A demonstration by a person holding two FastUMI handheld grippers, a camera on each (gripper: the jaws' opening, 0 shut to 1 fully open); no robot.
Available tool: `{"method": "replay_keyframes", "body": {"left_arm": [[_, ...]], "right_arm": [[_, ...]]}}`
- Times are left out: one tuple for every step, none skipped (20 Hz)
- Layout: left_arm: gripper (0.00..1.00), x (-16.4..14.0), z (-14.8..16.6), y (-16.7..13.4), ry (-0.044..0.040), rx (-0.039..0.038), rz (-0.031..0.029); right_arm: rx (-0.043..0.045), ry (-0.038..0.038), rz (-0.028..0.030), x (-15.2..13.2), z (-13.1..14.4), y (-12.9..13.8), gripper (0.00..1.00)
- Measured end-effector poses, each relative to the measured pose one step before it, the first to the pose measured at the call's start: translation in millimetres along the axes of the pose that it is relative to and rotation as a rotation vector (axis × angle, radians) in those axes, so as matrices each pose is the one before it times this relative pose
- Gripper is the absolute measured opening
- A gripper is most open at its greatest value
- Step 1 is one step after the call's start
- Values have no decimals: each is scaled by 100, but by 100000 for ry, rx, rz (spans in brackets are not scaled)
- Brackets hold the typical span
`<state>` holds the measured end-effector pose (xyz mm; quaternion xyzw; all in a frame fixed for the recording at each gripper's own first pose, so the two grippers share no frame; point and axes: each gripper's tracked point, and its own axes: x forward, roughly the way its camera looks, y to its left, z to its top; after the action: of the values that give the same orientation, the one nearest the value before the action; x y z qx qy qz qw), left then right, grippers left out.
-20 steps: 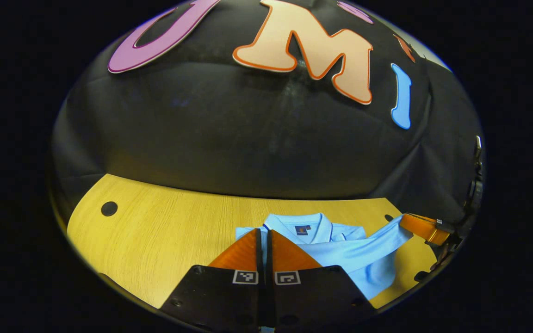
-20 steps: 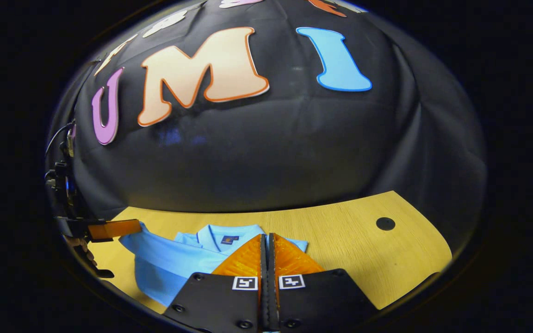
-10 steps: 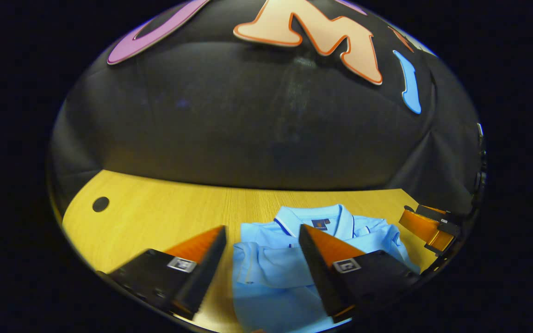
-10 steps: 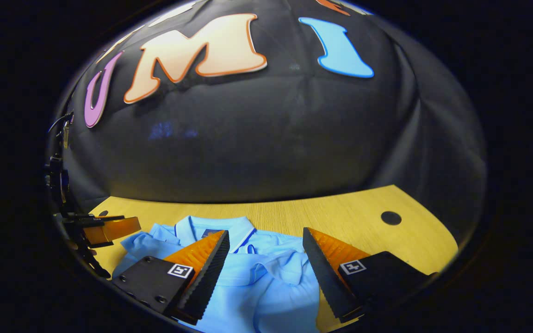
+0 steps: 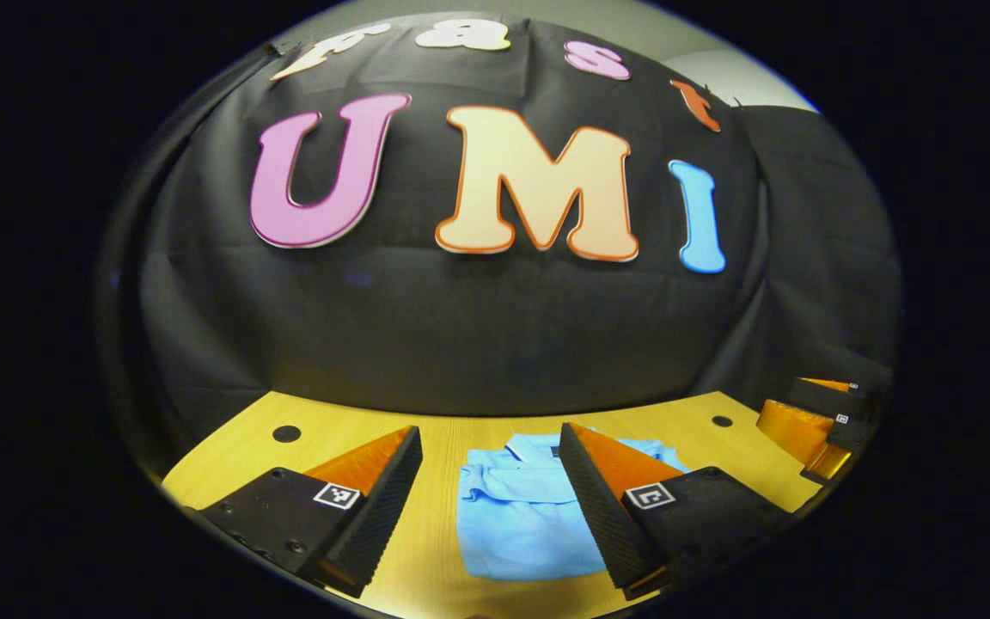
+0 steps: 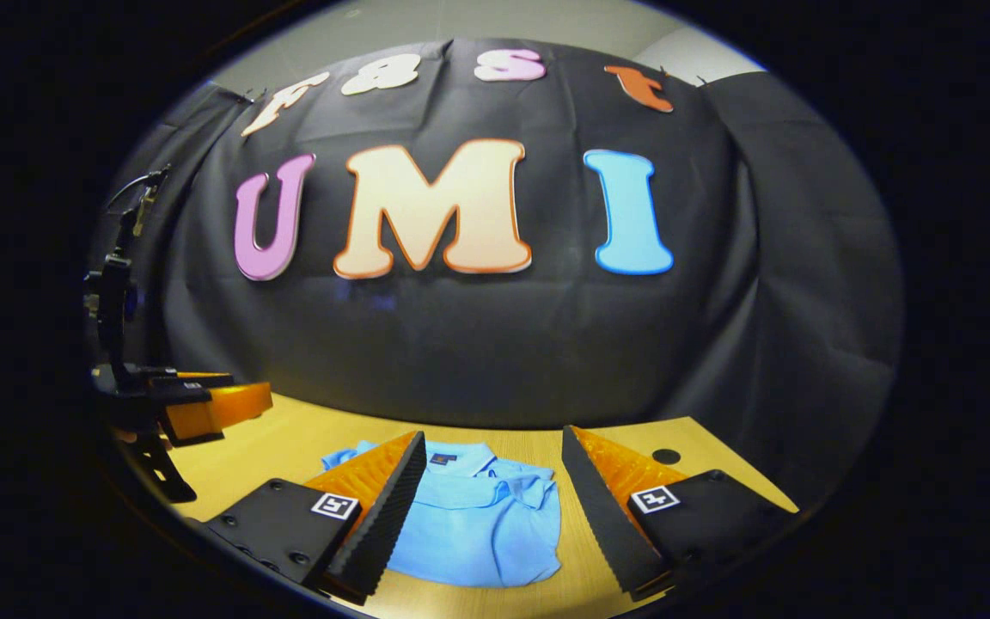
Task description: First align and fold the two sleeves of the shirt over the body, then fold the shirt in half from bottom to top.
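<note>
Two grippers are hanging above the worktop (image 6: 632, 434) with nothing in them. The left gripper (image 5: 491, 494) is holding its fingers wide apart, and the right gripper (image 6: 491, 499) is doing the same.

The shirt (image 6: 478, 529) is lying flat on the worktop, and it is looking like a neat blue block. Both sleeves are lying over the body, so the first part of the job is looking done. The collar (image 6: 452, 454) is pointing to 12 o'clock, toward the black wall. The bottom hem is lying at 6 o'clock, closest to the fingers. So the shirt's long way is running from 6 to 12 o'clock.

In the right gripper view the shirt is sitting between the two fingers, a bit toward 7 o'clock. In the left gripper view the shirt (image 5: 521, 516) is sitting between the fingers too, a bit toward 5 o'clock. So the shirt is lying between the two grippers, and both are looking about the same way off from it.

Next, each gripper is likely needing to drop to a hem corner on its own side, pinch it, and carry it up toward the collar.
</note>
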<state>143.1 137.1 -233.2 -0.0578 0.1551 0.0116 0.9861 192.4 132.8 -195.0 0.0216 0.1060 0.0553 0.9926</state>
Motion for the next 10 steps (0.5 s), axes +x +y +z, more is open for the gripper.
{"method": "replay_keyframes", "body": {"left_arm": [[95,-1671,665,-393,-1491,-99,-40],[95,-1587,608,-299,-1126,606,168],[95,-1695,479,-257,-763,816,5],[96,-1603,473,-231,-509,469,247],[95,-1647,392,-255,-233,-21,-68],[95,-1460,539,-292,-983,-44,-370],[95,-1392,351,-118,-591,117,232],[95,-1293,499,-225,-733,128,-39],[95,-1272,361,-185,-521,218,-48],[95,-1248,515,-177,-633,468,-245]], "right_arm": [[389,-1590,365,-1690,1191,230,99],[-443,-1611,-24,-1763,1029,-77,99],[604,-1449,909,-1740,1027,158,99],[1124,-2027,1115,-1783,1180,254,99],[1022,-505,158,-1724,590,2,98],[442,-227,-26,-1699,312,-80,98],[-76,-28,89,-1659,374,-39,98],[-336,-612,32,-1653,468,39,99],[-1019,-445,192,-1541,475,28,99],[-1007,-669,360,-1430,259,213,99]]}}
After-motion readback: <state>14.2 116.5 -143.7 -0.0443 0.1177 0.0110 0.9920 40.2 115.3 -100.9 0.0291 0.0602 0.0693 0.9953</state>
